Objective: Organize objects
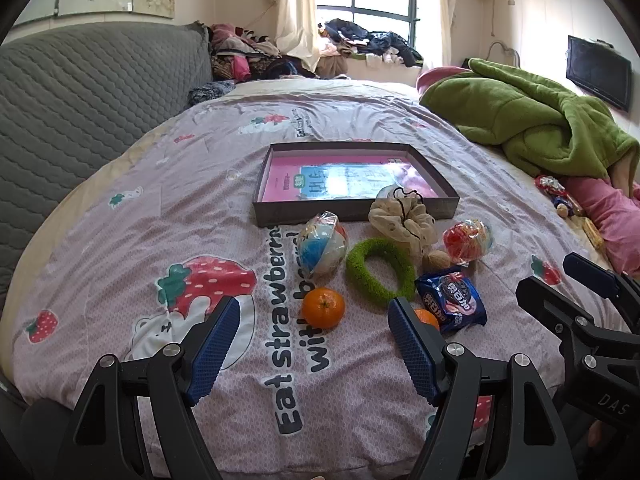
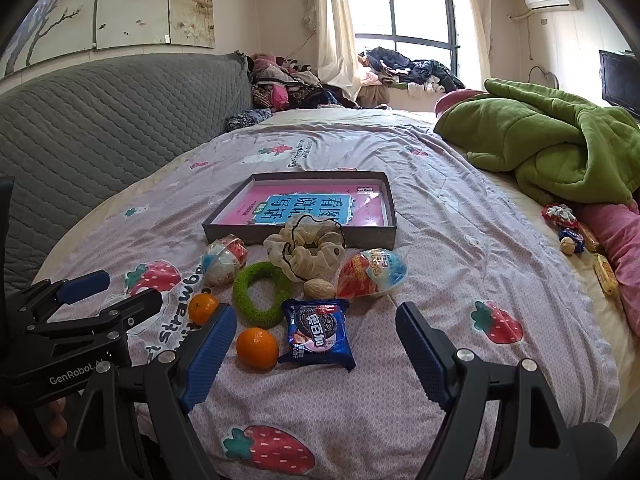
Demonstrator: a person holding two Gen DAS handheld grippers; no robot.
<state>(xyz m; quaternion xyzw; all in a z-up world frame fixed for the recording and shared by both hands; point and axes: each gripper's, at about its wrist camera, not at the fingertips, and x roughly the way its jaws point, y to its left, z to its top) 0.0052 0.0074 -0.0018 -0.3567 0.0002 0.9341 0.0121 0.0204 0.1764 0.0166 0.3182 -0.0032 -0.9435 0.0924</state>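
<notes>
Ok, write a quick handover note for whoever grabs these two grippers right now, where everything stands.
Left gripper: jaws open, empty, above the bedspread near one orange.
Right gripper: jaws open, empty, over the cookie packet and the second orange.
Grey tray holds only a pink book.
In front of the tray, loose on the bed: green ring, beige scrunchie, walnut, two wrapped toy balls.
Done: nothing sorted yet, by the look of it.
Left: all the loose items, probably into the tray.

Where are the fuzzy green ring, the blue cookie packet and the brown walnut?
fuzzy green ring [image 1: 357,263], left wrist view, its left arc.
blue cookie packet [image 2: 317,329], right wrist view, its printed front.
brown walnut [image 2: 319,289], right wrist view, its shell.
</notes>
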